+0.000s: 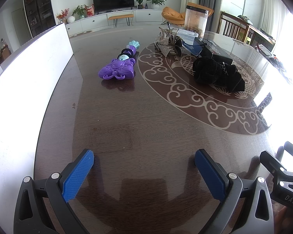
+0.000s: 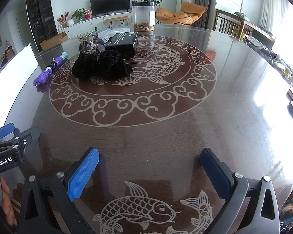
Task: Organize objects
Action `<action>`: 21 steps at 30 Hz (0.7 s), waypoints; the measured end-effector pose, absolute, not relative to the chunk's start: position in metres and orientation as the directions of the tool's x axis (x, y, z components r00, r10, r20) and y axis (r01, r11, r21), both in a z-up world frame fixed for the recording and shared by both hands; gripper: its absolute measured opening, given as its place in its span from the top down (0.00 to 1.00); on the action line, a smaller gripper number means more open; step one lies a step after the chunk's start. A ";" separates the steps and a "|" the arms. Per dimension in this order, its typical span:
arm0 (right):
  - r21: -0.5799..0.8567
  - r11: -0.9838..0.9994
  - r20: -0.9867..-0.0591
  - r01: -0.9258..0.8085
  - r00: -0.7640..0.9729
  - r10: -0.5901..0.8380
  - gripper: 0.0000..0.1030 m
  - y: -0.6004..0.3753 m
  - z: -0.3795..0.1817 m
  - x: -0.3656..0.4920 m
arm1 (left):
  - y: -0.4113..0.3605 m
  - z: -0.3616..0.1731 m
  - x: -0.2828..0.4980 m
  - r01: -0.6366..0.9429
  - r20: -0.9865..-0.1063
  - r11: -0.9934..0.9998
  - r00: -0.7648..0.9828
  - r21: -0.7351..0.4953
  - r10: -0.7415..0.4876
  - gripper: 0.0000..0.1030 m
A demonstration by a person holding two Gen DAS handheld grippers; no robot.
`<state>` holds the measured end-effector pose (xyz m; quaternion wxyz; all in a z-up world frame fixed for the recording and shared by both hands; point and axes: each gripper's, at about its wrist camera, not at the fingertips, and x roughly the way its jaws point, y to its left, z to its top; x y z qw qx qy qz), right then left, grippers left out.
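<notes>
Nearest the cameras, both grippers are being held low over the near edge of the table, side by side, with nothing between their blue pads. The left gripper [image 1: 144, 162] is being kept with its fingers spread wide apart and empty; the right gripper [image 2: 149, 160] is likewise being held apart and empty. Judging by this, no object is yet being reached for, and the spread claws are being readied for a first pick.

Farther out, a purple toy wand [image 1: 118, 66] is being left lying flat, alone, near a white board [image 1: 29, 78] standing at the left edge. Beyond the middle, a crumpled black cloth [image 2: 99, 65] is being rested on the carp inlay, just in front of a black box [image 2: 124, 42]. Glittery hair clips [image 1: 166, 45] are being kept bunched beside that box, and a clear jar [image 2: 143, 16] is standing behind.

The round dark wooden table [image 2: 185, 136] is being covered by reflective glass; a living room with a television [image 1: 113, 0] is being seen beyond.
</notes>
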<state>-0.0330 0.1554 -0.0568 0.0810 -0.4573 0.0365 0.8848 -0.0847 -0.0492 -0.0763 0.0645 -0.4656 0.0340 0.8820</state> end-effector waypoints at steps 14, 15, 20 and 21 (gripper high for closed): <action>-0.009 -0.984 -0.815 -0.177 -0.569 0.110 0.00 0.155 -0.057 -0.033 | -0.051 -0.076 -0.083 -0.194 -0.827 -0.981 -0.551 -0.001 0.110 0.00; -0.009 -0.984 -0.815 -0.177 -0.569 0.110 0.00 0.155 -0.057 -0.033 | -0.051 -0.077 -0.083 -0.194 -0.827 -0.981 -0.552 0.000 0.109 0.00; -0.009 -0.984 -0.815 -0.177 -0.569 0.110 0.00 0.155 -0.057 -0.033 | -0.051 -0.077 -0.083 -0.194 -0.826 -0.981 -0.552 0.000 0.109 0.00; -0.009 -0.984 -0.815 -0.177 -0.569 0.110 0.00 0.155 -0.057 -0.033 | -0.051 -0.077 -0.083 -0.194 -0.826 -0.981 -0.552 0.000 0.109 0.00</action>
